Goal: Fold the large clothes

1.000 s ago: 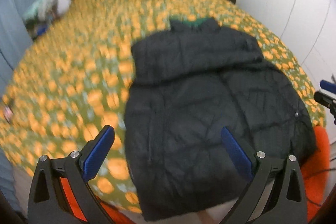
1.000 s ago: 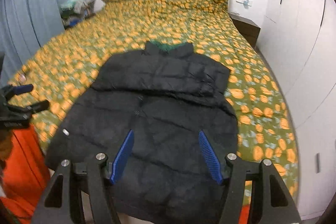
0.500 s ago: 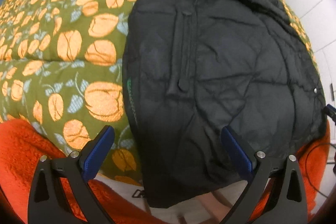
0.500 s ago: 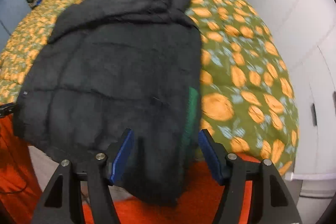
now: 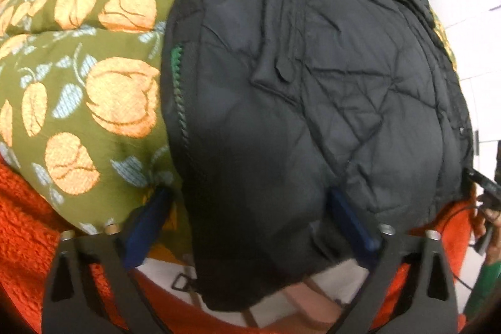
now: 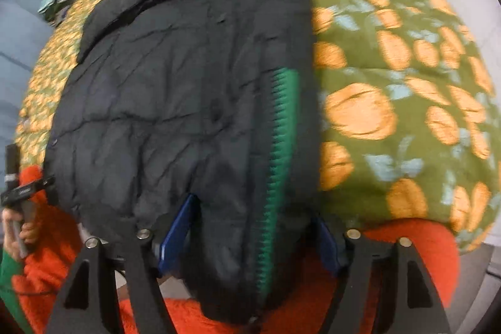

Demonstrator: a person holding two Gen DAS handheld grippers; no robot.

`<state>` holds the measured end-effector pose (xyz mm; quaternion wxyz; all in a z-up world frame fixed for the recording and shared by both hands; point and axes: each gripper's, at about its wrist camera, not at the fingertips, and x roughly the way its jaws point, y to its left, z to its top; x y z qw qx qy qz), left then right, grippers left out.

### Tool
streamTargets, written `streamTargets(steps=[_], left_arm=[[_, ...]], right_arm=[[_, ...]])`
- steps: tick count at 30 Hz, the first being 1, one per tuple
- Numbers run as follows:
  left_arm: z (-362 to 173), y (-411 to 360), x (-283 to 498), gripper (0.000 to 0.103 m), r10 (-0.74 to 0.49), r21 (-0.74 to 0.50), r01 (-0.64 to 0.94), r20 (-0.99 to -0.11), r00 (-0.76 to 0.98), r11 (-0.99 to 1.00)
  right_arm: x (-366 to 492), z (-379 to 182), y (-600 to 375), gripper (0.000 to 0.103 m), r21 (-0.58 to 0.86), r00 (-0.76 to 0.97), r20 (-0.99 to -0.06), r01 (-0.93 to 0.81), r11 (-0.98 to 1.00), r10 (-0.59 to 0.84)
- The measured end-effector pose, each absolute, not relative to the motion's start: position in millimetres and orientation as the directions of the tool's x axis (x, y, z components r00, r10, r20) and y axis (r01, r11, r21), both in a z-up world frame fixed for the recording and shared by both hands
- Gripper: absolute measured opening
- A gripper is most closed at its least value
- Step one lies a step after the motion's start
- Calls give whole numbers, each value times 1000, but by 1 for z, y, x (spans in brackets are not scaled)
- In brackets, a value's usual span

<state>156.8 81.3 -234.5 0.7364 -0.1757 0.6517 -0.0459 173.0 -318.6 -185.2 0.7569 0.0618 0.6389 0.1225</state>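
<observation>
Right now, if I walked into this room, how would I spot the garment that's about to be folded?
Look at the bed with the green bedspread printed with orange flowers. Lying flat at its near end, hem hanging over the edge, is a black quilted jacket. It is the only dark thing on the bright cover, with a green zipper strip along one side.

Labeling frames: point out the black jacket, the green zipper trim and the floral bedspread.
black jacket (image 5: 313,83): left wrist view, quilted front panel.
green zipper trim (image 6: 281,127): right wrist view, mid-length of the strip.
floral bedspread (image 6: 391,83): right wrist view, bare patch beside the jacket.
</observation>
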Motion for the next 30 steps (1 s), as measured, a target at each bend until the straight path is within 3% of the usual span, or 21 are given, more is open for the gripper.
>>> streamTargets(steps=[1,2,3,4,6,15,30], left_arm=[[-234,80,154,67,-327,-347,-155,-934,142,925],[-231,79,154,46,-341,-361,-154,-930,139,920],[-229,79,153,30,-352,-372,-155,-925,141,915],[-226,79,153,27,-373,-394,-161,-916,144,905],[-217,83,153,20,-391,-414,-171,-908,154,894],[-149,103,148,19,-420,-455,-116,-875,240,883],[-146,122,91,19,-404,-416,-175,-909,101,893]], right_arm=[[173,-185,-316,47,252,152,-951,-127,959,270],[173,-183,-315,34,253,153,-950,-139,958,273],[172,-181,-314,31,270,153,-945,-139,953,290],[173,-177,-314,25,287,155,-939,-135,948,306],[174,-170,-314,23,317,166,-927,-127,940,336],[180,-124,-311,20,424,205,-869,-159,892,450],[123,-129,-303,19,529,50,-841,-132,838,538]])
